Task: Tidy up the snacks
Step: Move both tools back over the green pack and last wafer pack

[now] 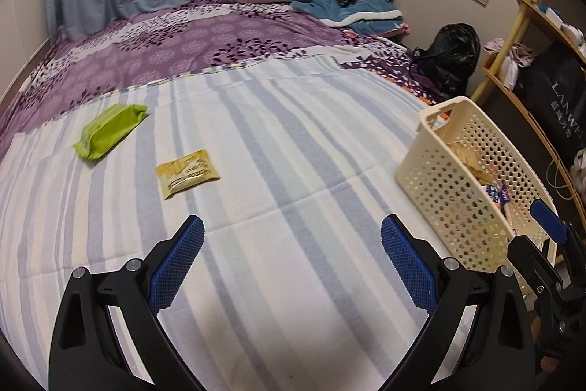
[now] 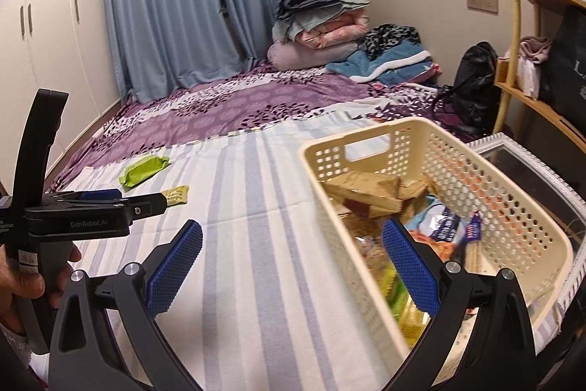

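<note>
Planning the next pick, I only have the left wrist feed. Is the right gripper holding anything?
Observer: No. The right gripper is open and empty.
Operator: What's in the basket?
Observer: The basket holds brown wafer packs at the far end and a blue-white packet mid-basket.
Operator: Anything past it?
Observer: A white-framed panel lies beside its right wall.

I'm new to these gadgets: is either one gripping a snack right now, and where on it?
No. The left gripper and the right gripper both have their fingers spread apart with nothing between them.
</note>
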Tool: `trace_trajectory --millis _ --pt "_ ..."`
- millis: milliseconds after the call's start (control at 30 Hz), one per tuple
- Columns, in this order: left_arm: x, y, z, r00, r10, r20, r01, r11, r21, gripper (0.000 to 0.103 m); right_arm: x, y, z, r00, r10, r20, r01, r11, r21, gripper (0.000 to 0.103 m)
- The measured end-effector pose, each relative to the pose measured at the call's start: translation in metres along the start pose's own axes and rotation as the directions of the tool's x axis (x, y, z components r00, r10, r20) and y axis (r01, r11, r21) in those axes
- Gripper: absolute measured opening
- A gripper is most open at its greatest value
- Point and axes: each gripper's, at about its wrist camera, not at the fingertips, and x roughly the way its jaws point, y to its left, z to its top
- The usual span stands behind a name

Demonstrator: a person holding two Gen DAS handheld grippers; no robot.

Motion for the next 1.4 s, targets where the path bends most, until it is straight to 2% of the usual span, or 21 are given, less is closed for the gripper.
trace_trajectory --millis 100,200,400,967,1400 --pt "-0.001 0.017 -0.007 1.000 0.030 -0.009 -0.030 0.999 -0.020 0.099 0.008 0.014 -0.002 1.000 0.018 -0.021 -0.018 1.000 -0.020 0.098" --pt "-0.003 0.033 -0.014 0.996 0.089 -0.002 -0.089 0.996 -0.022 0.099 0.015 0.028 -0.005 0.998 0.034 -0.044 -0.036 0.998 -0.043 0.098" --pt "-0.009 0.053 -0.020 0.991 0.130 0.012 -0.130 0.991 -0.039 0.099 0.028 0.051 -0.012 0.994 0.064 -0.091 -0.072 0.994 -0.079 0.098" --pt "-0.010 0.096 -0.033 0.990 0.141 0.001 -0.140 0.984 -0.115 0.099 0.068 0.092 -0.015 0.979 0.095 -0.183 -0.119 0.985 -0.123 0.098" --pt "-0.009 0.123 -0.041 0.989 0.148 -0.006 -0.147 0.975 -0.166 0.099 0.105 0.118 -0.007 0.972 0.089 -0.216 -0.125 0.979 -0.163 0.098"
